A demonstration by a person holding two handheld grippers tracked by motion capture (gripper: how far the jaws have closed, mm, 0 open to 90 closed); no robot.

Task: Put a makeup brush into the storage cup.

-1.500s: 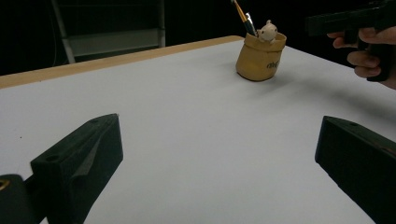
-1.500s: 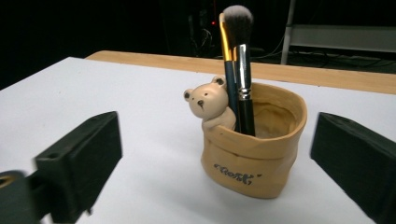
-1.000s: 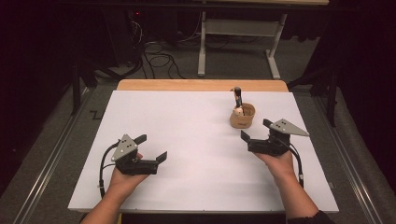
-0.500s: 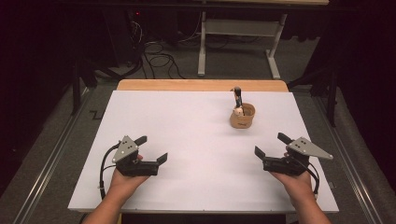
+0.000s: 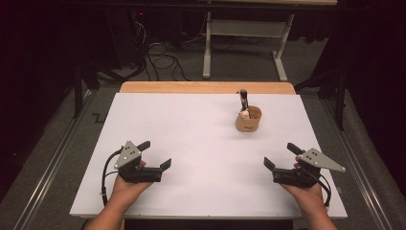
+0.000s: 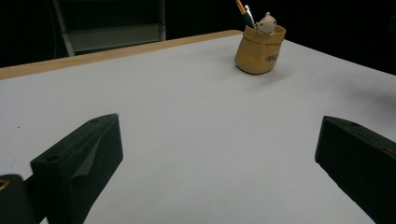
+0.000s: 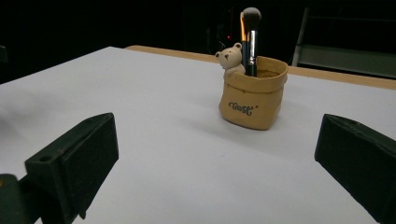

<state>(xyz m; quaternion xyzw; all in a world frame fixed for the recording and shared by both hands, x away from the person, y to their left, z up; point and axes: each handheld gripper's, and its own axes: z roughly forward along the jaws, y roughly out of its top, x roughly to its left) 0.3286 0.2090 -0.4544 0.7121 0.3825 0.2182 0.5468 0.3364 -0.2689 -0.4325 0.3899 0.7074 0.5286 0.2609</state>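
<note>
High view: a white table point(image 5: 201, 143) stands in a dark room. The tan pen pot point(image 5: 248, 119) stands at 1 o'clock. Left gripper point(image 5: 155, 155) at 8 o'clock and right gripper point(image 5: 280, 155) at 4 o'clock are both spread and empty.

Left gripper view: the pot sits far off at 1 o'clock.

Right gripper view: a makeup brush point(image 7: 251, 39) stands upright beside a bear figure point(image 7: 231, 59). Judged next step: approach level and grip the handle above the rim.

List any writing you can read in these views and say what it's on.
"Best": my best reading of the dark script on the front of the tan pen pot, clearest in the right gripper view; the first letter is unsure.
The same script on the pen pot in the left gripper view: too small and blurred to read.
No other text is legible on the white table top.
</note>
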